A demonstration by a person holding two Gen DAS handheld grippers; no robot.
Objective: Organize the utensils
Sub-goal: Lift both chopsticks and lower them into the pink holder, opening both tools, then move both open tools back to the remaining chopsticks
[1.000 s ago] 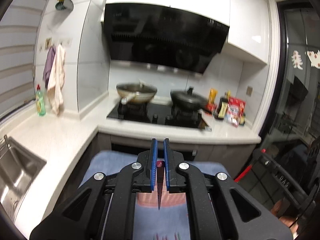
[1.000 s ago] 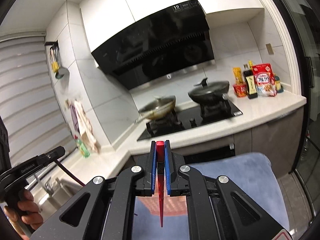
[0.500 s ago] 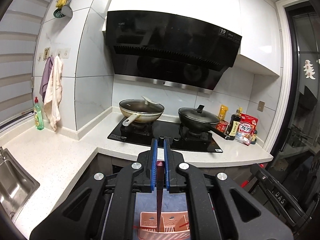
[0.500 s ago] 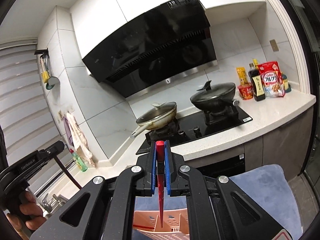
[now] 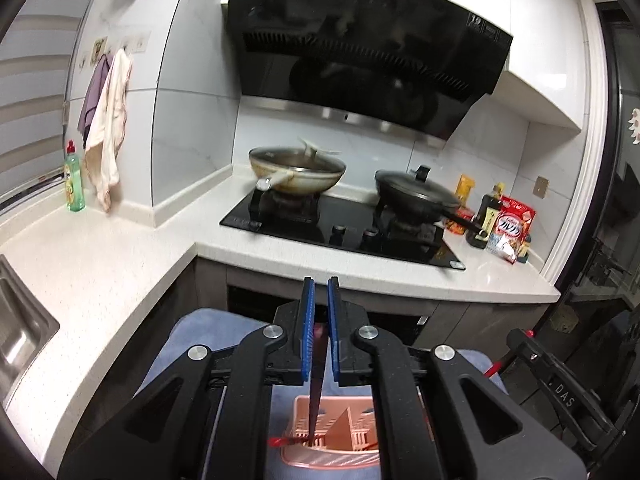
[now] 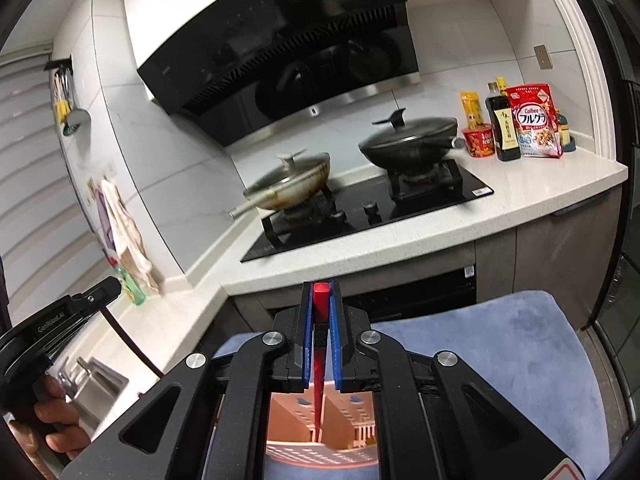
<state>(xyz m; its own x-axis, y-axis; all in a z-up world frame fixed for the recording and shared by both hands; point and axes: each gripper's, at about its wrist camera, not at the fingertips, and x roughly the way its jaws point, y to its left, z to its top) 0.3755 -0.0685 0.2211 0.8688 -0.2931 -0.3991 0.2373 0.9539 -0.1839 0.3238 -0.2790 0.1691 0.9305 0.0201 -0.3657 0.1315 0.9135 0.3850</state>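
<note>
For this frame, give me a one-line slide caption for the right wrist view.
Right gripper shut on a red chopstick, its tip pointing down over the pink slotted utensil basket on a blue cloth, stove behind.

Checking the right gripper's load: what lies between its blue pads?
A red chopstick, clamped in the right gripper, tip over the pink utensil basket; right wrist view.

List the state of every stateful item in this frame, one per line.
left gripper: shut on a dark red chopstick, tip down in the pink basket.
right gripper: shut on a red chopstick, hanging over the same basket.
black pan: lid on.
steel wok: lid on.
</note>
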